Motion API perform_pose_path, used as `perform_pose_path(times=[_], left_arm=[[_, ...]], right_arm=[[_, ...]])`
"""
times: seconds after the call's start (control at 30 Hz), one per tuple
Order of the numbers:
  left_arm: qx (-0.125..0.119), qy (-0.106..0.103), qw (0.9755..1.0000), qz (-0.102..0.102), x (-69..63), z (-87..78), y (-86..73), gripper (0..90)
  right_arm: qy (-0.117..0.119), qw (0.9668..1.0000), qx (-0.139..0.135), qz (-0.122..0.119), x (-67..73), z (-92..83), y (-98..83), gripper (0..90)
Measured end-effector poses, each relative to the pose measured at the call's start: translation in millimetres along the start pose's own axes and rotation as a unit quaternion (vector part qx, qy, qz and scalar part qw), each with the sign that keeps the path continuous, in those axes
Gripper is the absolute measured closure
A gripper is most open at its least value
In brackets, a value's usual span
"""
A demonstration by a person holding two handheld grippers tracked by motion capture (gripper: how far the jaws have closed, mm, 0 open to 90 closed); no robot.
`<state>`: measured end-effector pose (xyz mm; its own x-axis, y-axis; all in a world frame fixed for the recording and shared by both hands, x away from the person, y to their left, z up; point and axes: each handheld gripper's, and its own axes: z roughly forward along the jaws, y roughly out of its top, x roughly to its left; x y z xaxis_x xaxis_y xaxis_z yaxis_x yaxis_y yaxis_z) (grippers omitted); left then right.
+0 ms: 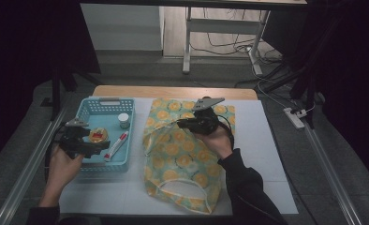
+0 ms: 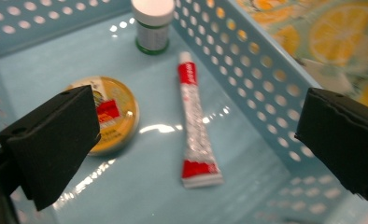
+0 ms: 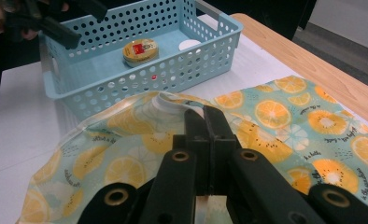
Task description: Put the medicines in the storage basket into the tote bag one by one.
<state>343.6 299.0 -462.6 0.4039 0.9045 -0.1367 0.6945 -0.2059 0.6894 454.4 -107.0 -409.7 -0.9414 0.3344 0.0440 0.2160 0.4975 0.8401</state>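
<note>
Right gripper view — fingers (image 3: 205,122) pinch the bag (image 3: 285,121), grip point hidden.

Basket (image 2: 247,60): perforated light-blue plastic, floor glossy with glare streaks. Tube (image 2: 194,122): shiny, crinkled foil-like skin. Tin (image 2: 114,114): glossy printed lid. Bag (image 3: 285,121): matt lemon-print cloth, softly creased. Left claw (image 2: 196,140) pads (image 2: 56,140): matt black foam, slightly rough. Bench (image 3: 322,65): smooth wood edge under a white matt sheet.
</note>
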Motion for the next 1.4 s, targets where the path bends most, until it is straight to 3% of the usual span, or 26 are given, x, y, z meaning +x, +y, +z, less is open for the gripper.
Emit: perform_pose_path(times=[0.13,0.3,0.6,0.8,0.9,1.03,1.17,1.4], left_arm=[[0.013,-0.004,0.9998,-0.013,7.2,6.3,5.5,0.0],[0.028,0.007,0.9994,-0.02,13.4,14.2,11.3,0.0],[0.036,0.013,0.9989,-0.027,29.2,28.2,17.1,0.3],[0.048,0.029,0.9981,-0.027,40.7,41.6,18.4,0.0],[0.055,0.027,0.9974,-0.036,45.3,47.9,18.5,0.0],[0.066,0.017,0.9971,-0.032,50.1,53.6,20.2,0.0],[0.081,0.016,0.9962,-0.026,52.9,61.0,23.0,0.0],[0.117,0.043,0.992,-0.019,54.6,76.2,25.3,0.0]], right_arm=[[0.002,1.0,-0.001,0.001,-0.4,-0.2,-0.2,90.0],[0.003,1.0,-0.002,0.0,-0.7,0.6,-0.8,90.0],[0.004,1.0,-0.004,-0.002,0.1,-0.8,0.1,90.0],[0.005,1.0,-0.004,-0.002,0.5,-0.1,0.0,90.0],[0.004,1.0,-0.004,-0.001,0.8,-0.4,0.0,90.0],[0.004,1.0,-0.003,-0.002,0.9,-0.5,0.1,90.0],[0.006,1.0,-0.003,-0.004,1.0,0.3,0.0,90.0],[0.007,1.0,-0.002,-0.005,1.5,0.4,0.1,90.0]])
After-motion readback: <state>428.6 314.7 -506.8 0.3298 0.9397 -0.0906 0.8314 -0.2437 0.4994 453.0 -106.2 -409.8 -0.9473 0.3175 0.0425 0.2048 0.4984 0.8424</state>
